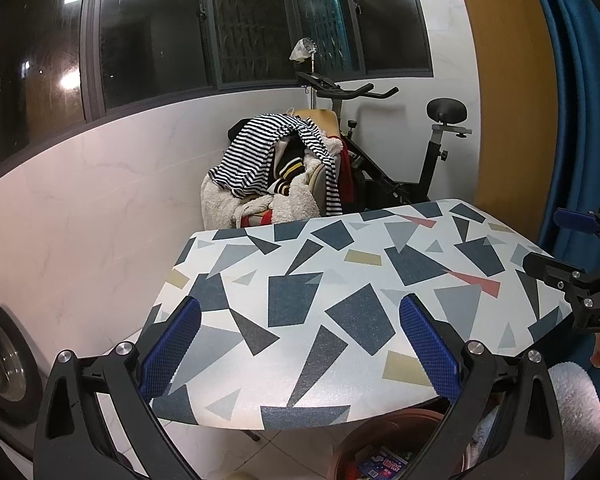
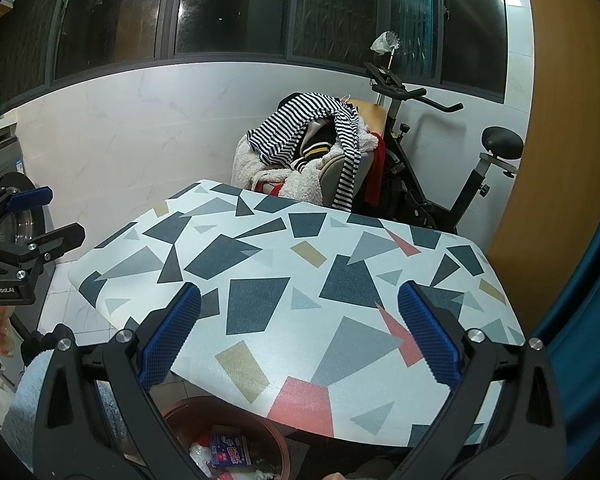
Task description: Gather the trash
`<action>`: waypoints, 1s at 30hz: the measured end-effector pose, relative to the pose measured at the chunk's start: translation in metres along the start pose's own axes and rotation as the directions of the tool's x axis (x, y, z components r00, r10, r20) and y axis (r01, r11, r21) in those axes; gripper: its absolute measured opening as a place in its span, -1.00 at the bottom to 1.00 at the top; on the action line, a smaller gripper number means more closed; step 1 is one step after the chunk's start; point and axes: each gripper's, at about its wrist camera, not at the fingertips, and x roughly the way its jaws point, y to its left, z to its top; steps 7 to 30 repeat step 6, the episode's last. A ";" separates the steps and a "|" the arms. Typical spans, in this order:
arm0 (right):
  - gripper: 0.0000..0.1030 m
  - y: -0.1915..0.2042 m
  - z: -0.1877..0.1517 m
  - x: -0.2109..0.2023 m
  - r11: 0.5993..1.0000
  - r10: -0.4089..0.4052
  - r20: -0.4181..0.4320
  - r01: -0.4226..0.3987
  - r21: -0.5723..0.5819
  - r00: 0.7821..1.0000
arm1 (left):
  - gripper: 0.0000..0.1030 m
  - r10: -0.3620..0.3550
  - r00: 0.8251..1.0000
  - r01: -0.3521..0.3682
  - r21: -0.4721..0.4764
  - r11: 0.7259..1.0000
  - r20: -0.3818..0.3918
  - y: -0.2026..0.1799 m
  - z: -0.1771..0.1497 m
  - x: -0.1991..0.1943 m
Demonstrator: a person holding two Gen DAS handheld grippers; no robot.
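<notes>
Left tool (image 1: 300, 344) open above patterned table (image 1: 340, 280); bin (image 1: 380, 432) below.

Dark windows (image 1: 236, 24), white wall (image 1: 80, 208), exercise bike (image 2: 440, 168), patterned table (image 1: 340, 300).

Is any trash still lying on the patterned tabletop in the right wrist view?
No. The tabletop is bare, and wrappers sit in the brown bin below its near edge.

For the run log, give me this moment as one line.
left gripper: open, empty | right gripper: open, empty | table: no trash seen | bin: under near table edge, wrappers inside
</notes>
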 end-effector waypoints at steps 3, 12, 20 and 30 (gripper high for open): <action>0.89 0.000 0.000 0.000 1.000 0.000 -0.001 0.000 0.000 1.000 | 0.89 0.000 1.000 0.000 0.001 1.000 0.000 0.000 0.000 0.000; 0.89 0.000 0.000 0.000 1.000 0.001 0.000 -0.001 -0.001 1.000 | 0.89 0.001 1.000 -0.001 0.003 1.000 0.000 0.000 0.000 0.000; 0.89 0.000 0.000 0.000 1.000 0.001 0.000 -0.001 -0.001 1.000 | 0.89 0.001 1.000 -0.001 0.003 1.000 0.000 0.000 0.000 0.000; 0.89 0.000 0.000 0.000 1.000 0.001 0.000 -0.001 -0.001 1.000 | 0.89 0.001 1.000 -0.001 0.003 1.000 0.000 0.000 0.000 0.000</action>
